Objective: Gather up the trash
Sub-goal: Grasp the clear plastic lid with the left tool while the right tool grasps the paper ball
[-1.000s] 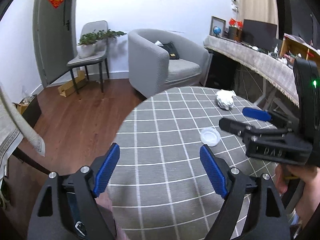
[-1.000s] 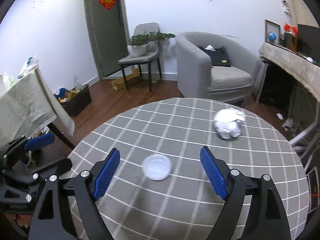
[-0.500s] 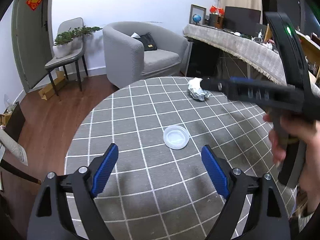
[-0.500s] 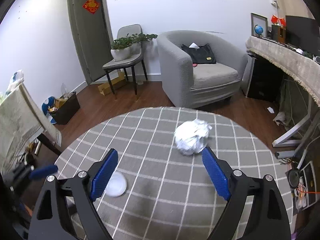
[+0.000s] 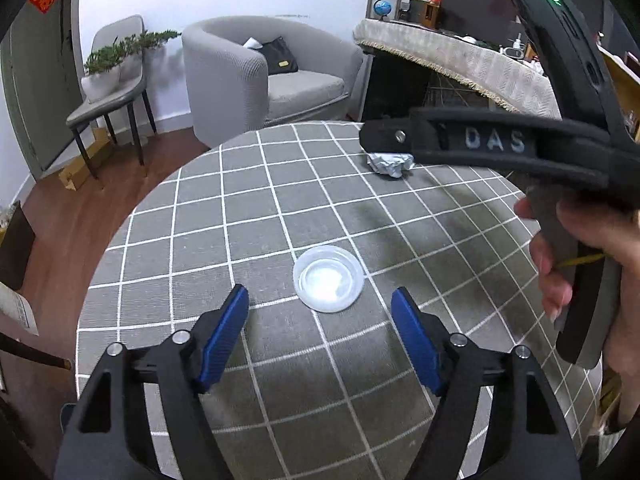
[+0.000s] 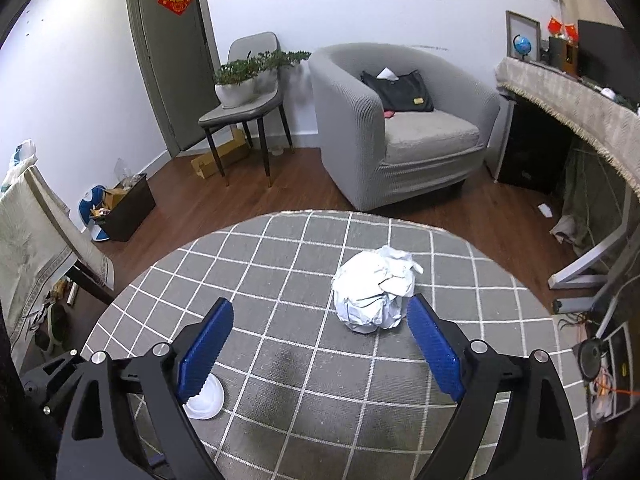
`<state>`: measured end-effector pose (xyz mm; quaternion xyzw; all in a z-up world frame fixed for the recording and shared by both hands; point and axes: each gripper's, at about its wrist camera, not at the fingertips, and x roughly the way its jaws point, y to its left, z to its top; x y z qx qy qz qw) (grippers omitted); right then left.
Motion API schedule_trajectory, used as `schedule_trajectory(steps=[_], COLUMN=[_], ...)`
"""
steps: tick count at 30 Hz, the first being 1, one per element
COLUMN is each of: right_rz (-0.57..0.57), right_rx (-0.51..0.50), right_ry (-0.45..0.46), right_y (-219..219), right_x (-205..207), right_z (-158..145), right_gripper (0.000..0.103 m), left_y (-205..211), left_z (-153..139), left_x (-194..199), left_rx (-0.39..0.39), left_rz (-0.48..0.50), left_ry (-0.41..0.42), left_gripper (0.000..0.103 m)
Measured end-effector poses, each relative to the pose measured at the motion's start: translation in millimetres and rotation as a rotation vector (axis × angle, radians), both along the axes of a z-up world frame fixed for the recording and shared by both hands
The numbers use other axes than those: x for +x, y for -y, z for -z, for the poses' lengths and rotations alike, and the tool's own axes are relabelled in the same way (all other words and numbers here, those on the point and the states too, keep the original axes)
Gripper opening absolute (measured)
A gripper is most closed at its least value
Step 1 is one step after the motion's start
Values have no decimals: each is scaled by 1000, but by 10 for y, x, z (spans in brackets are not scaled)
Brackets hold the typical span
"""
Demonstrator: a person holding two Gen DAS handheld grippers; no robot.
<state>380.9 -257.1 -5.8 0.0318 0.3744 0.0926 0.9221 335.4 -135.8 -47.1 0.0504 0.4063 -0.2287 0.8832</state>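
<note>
In the left wrist view, the left gripper (image 5: pixel 320 316) hangs over a round table (image 5: pixel 192 248) covered in a grey checked cloth, its blue pads apart and closing, with nothing pressed between them. A shallow clear plastic lid (image 5: pixel 328 278) lies flat on the cloth just beyond the fingertips, roughly centred between them but not yet inside the gap. Farther off and to the right, a crumpled paper ball (image 5: pixel 390 164) sits on the cloth, partly hidden by the black body of the other tool, which a hand (image 5: pixel 592 264) holds at the right edge. In the right wrist view, the right gripper (image 6: pixel 320 340) has its jaws wide apart and empty; the paper ball (image 6: pixel 374 290) rests on the cloth just ahead, close to the tip of the right-hand pad (image 6: pixel 434 350) and off centre toward it. The plastic lid (image 6: pixel 204 400) shows at the near left, partly behind the left-hand finger. A dark bin (image 6: pixel 128 210) with rubbish in it stands on the floor far to the left. The step in hand looks like a two-handed approach, each tool lining up on its own piece of trash. Next, the left tool would need to drop low and forward to catch the thin lid by its rim, while the right should shift rightward to centre the ball before squeezing gently.
</note>
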Motion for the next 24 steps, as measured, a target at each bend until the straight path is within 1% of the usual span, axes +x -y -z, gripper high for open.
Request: schedule_trajectory(steps=[4,8,10,13,17,19,21,23,24], right_rz=[-1,7,14,21,23,35,43,50,53], right_rx=[-18,-38,-35,-35,-44,-43,-44,-55,-60], right_ry=[-9,-16,-23,-35,-52,-52,-48,-47,-51], right_y=[20,71,114,152,158,166,171,166,167], right_x=[73,149,186,240,291,322,344,356,370], right_z=[49,84,107,154,246,270,277,297,310], right_gripper=[89,89,89,89,89,89,89,82,77], left_y=[25,85,98,118,106,76,55,35,25], left_z=[26,41,55,51,41,31,26,20,20], left_x=[69,95,138,157,169,157,141,137,137], left_rx=[21,46,57,74,52,23,11,10,9], left_rz=[5,30,20,18,9,12,13,11,8], left_ry=[-14,-12,-18,-14,-23,-36,-39,-36,-35], left_gripper=[67,64,58,54,42,42,42,42,42])
